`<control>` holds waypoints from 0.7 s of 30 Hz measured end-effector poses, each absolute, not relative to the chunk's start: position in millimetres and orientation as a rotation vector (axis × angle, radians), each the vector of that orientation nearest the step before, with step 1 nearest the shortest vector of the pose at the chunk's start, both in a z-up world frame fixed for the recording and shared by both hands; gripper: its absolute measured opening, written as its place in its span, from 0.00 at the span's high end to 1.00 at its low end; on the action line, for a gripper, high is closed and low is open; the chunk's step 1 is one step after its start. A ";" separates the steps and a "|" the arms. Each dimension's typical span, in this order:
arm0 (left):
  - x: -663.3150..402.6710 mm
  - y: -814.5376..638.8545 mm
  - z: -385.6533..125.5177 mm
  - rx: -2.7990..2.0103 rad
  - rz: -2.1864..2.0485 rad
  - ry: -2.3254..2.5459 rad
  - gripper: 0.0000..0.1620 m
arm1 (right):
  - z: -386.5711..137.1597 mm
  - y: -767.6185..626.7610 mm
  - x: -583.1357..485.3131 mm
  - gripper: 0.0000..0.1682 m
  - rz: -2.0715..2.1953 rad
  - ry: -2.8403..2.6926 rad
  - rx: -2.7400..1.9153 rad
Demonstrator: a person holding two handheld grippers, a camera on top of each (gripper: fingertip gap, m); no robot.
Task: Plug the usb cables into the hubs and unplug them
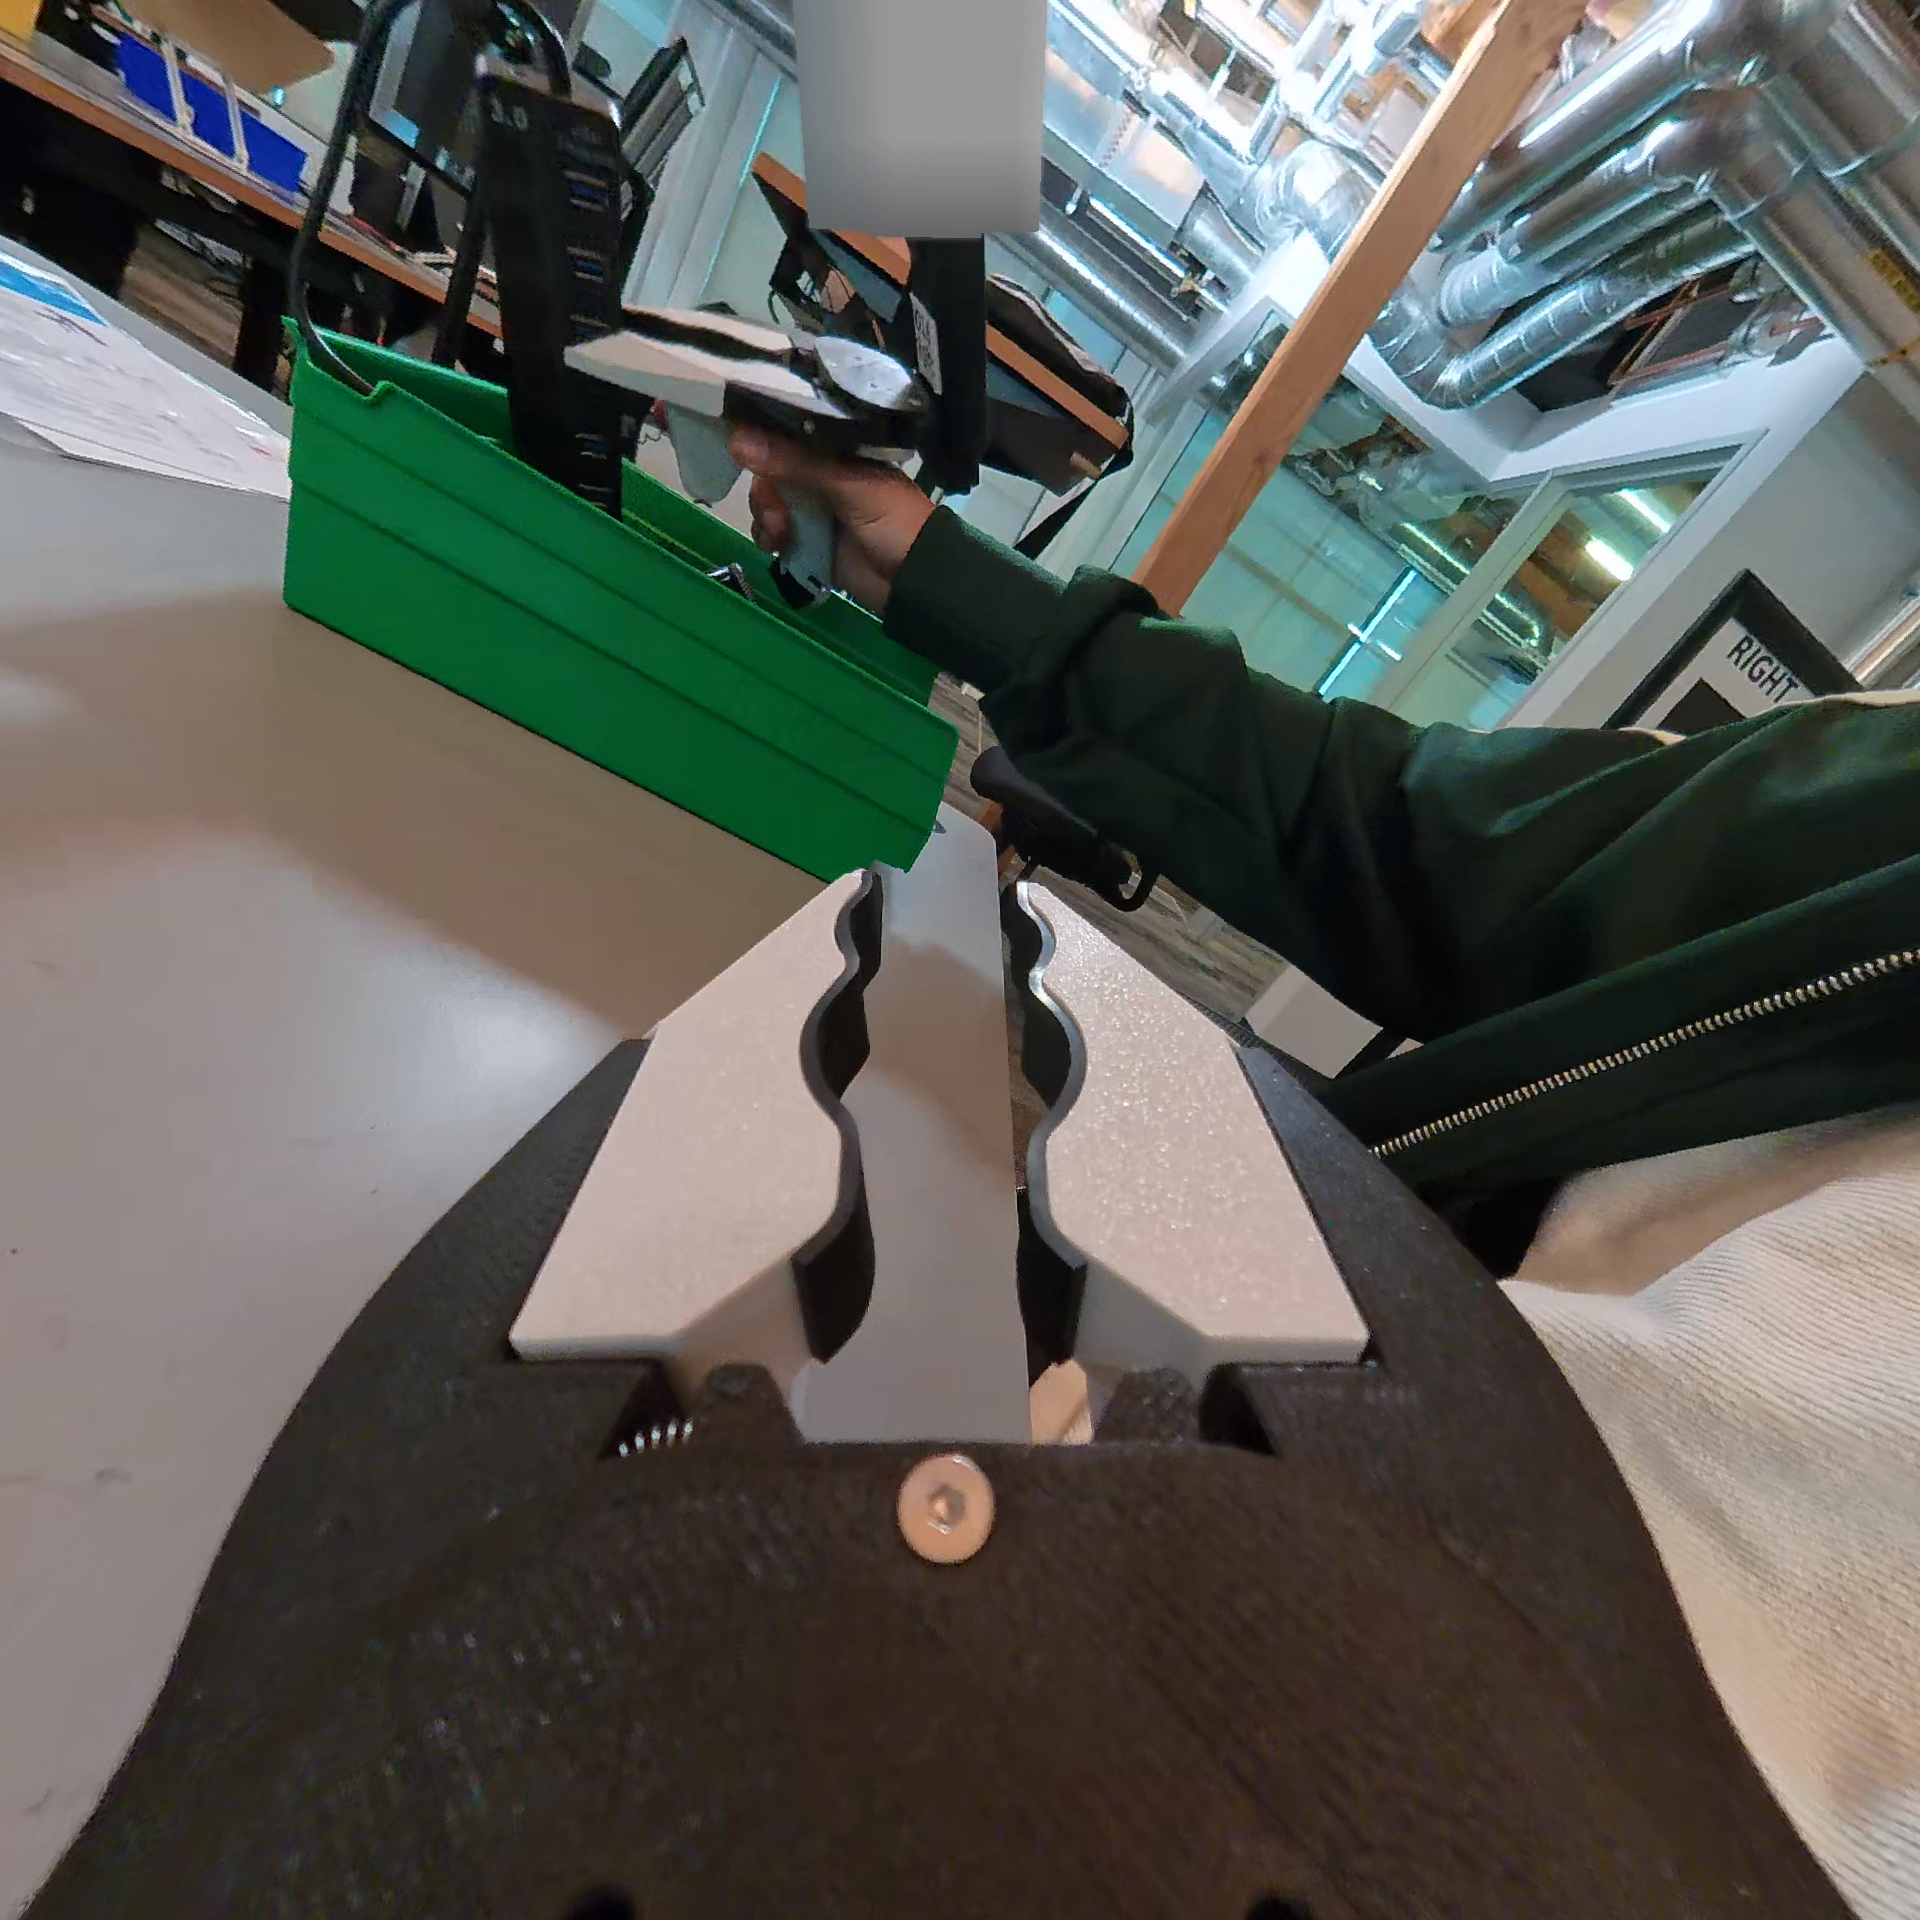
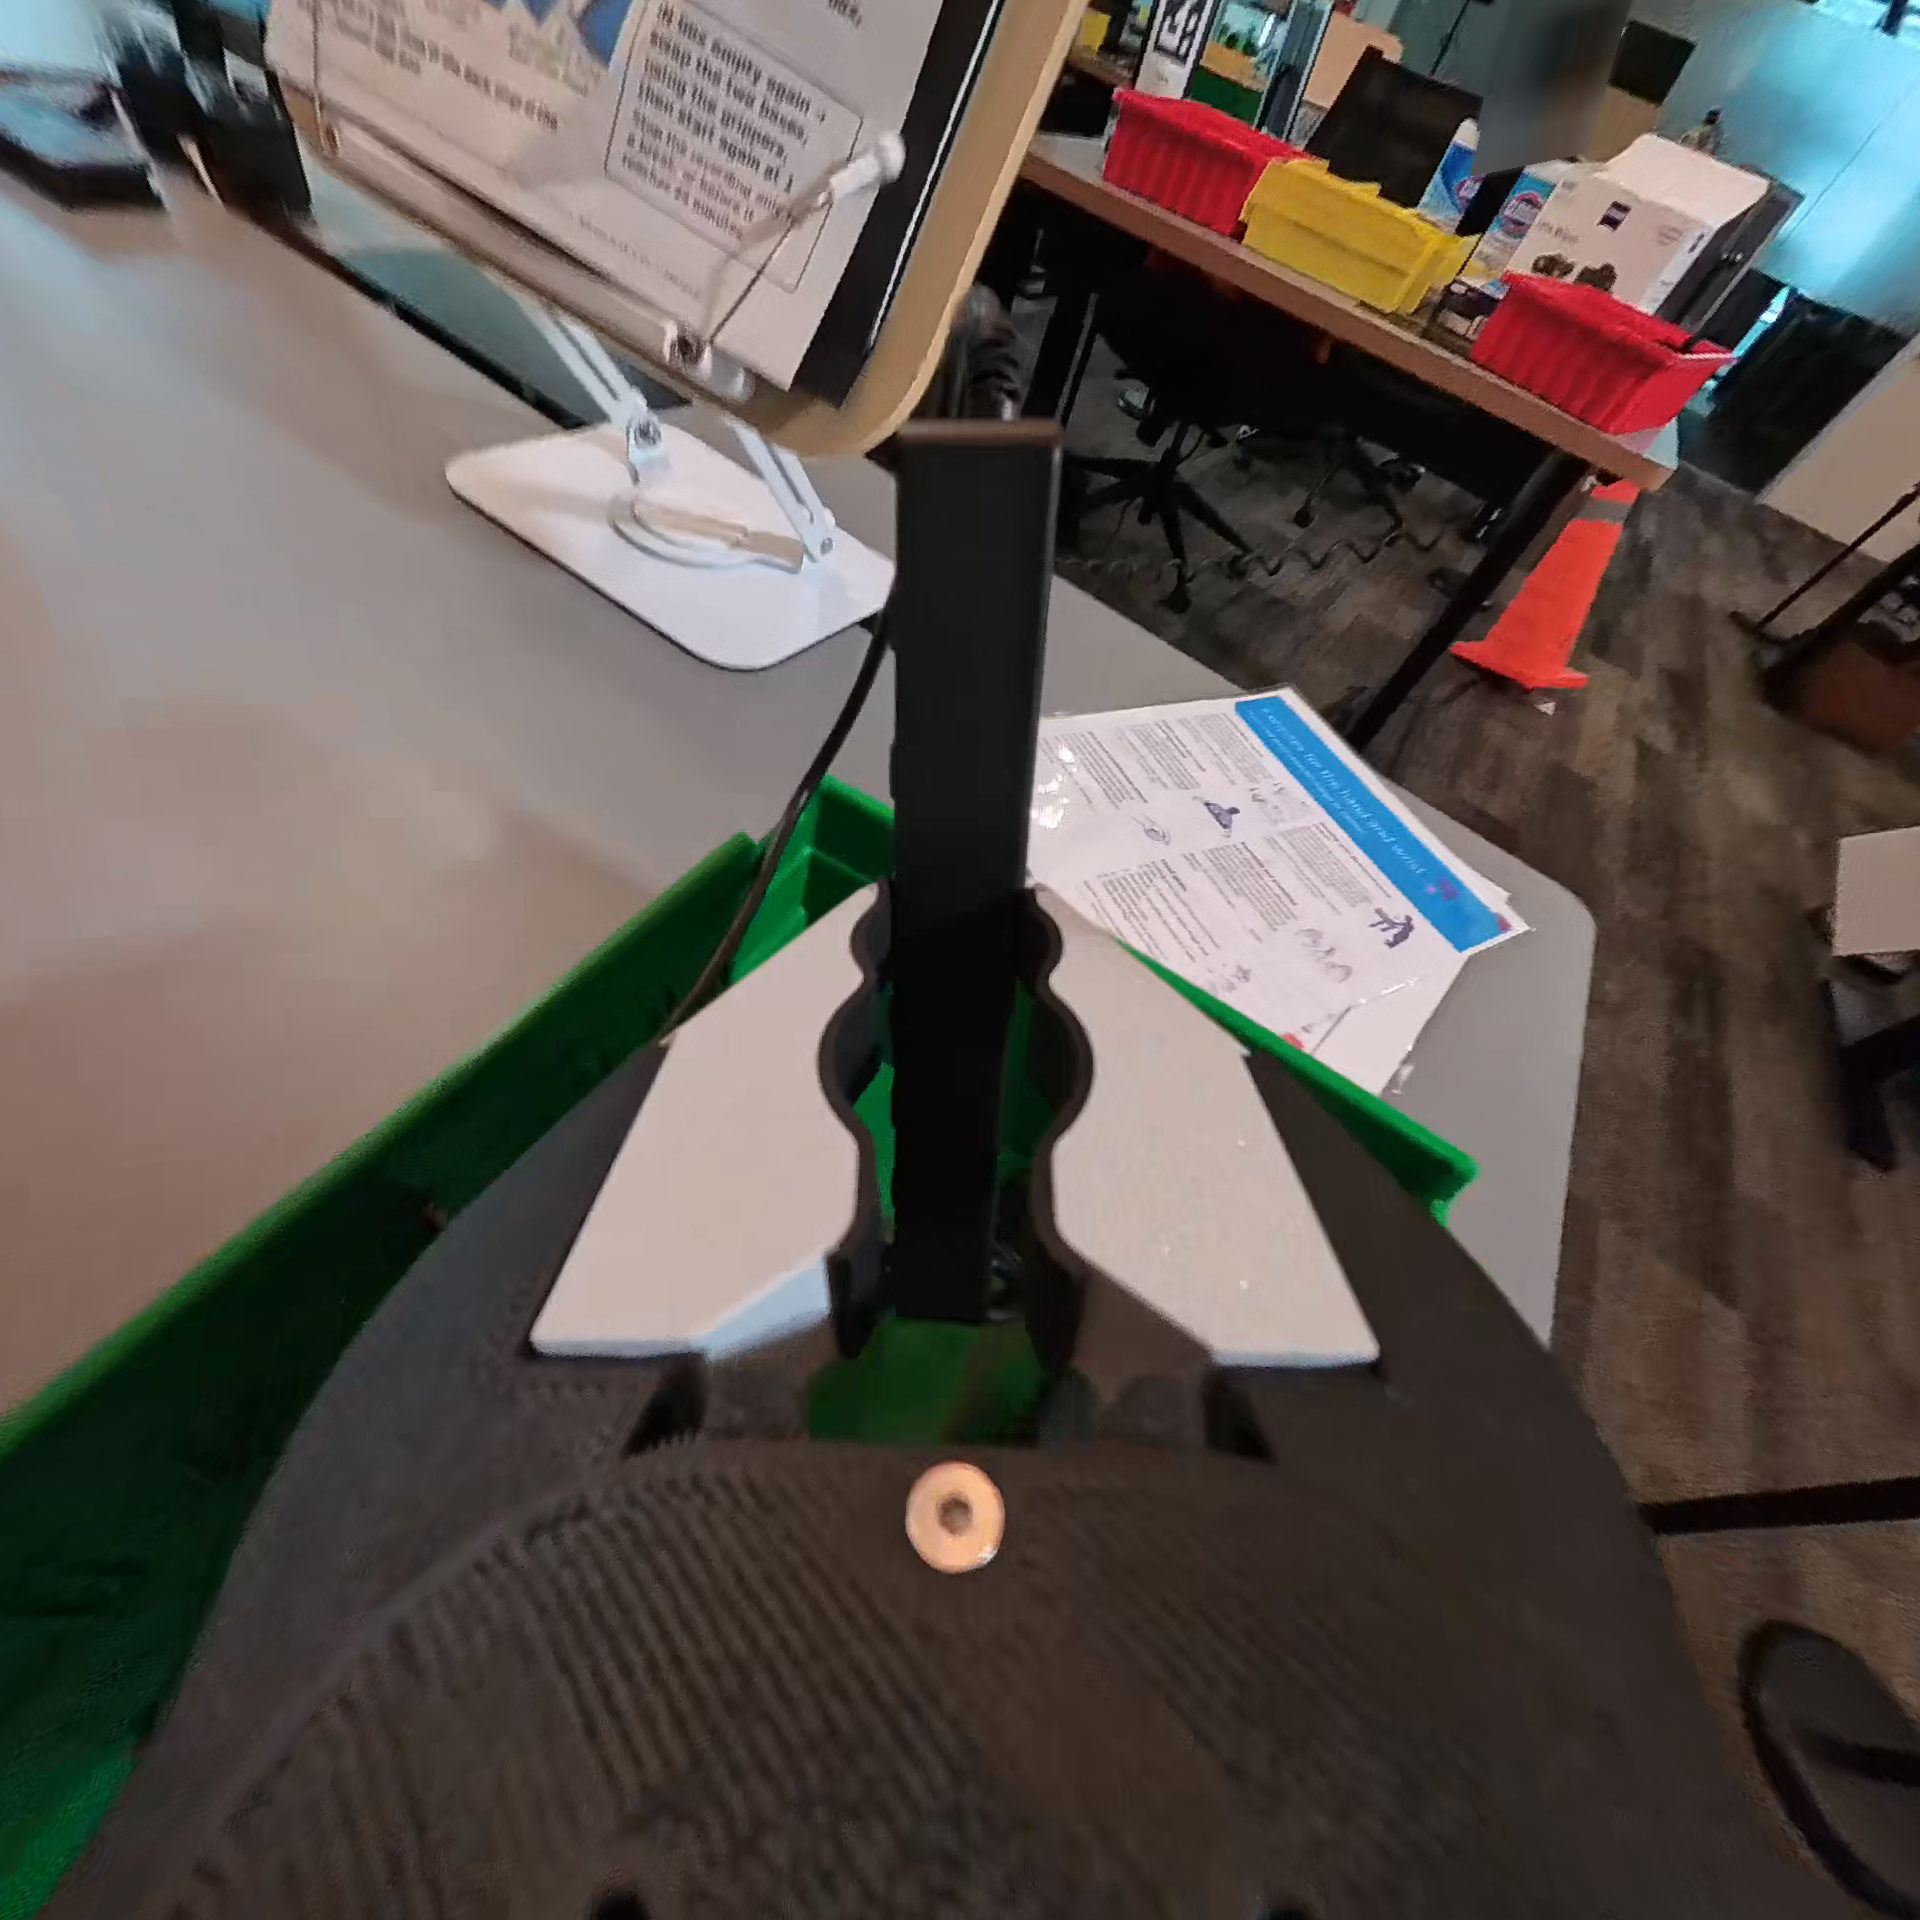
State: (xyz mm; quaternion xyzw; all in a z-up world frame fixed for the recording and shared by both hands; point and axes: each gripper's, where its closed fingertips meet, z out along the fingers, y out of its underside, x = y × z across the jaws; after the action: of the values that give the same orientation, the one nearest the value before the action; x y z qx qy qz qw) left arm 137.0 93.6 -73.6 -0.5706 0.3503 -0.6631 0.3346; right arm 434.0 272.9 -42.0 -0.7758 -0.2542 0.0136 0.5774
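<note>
Right hand-held gripper [image 2: 961, 935] is clamping an upright black hub [image 2: 971, 665] over the green bin [image 2: 312, 1226]; left hand-held gripper [image 1: 940, 894] is hovering empty, fingers slightly parted, near the surface [image 1: 312, 935].

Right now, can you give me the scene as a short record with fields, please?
right hand-held gripper: shut on black USB hub, lifted upright over green bin
left hand-held gripper: slightly open, holding nothing, low over the table
hub cable: runs from the hub down into the bin
beside bin: printed sheets
behind: tablet stand
</note>
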 end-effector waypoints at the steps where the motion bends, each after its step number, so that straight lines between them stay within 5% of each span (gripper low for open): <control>1: 136.7 93.7 -73.5 -1.489 -1.730 0.914 0.86 | -46.8 270.9 435.1 0.86 0.020 -0.616 -1.835; 4: 136.2 93.8 -73.5 -1.488 -1.727 0.915 0.86 | -55.4 260.1 437.1 0.85 0.054 -0.621 -1.910; 9: 136.8 92.3 -73.1 -1.485 -1.725 0.921 0.86 | -67.4 220.4 423.3 0.64 0.301 -0.558 -2.089; 15: 134.3 93.7 -72.3 -1.477 -1.676 0.927 0.86 | -36.1 167.5 429.1 0.60 0.306 -0.361 -1.934; 18: 133.2 99.3 -74.0 -1.499 -1.651 0.892 0.86 | 2.0 133.3 441.0 0.65 0.293 -0.164 -1.650; 21: 127.5 108.0 -66.7 -1.524 -1.605 0.795 0.84 | 16.3 69.6 466.7 1.00 0.198 0.046 -1.254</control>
State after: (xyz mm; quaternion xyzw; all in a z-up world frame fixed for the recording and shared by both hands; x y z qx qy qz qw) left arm 127.5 108.0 -66.7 -0.5981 0.3119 -0.6300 0.3850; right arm 466.7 69.6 16.3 -0.5859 0.0213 0.0924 0.8048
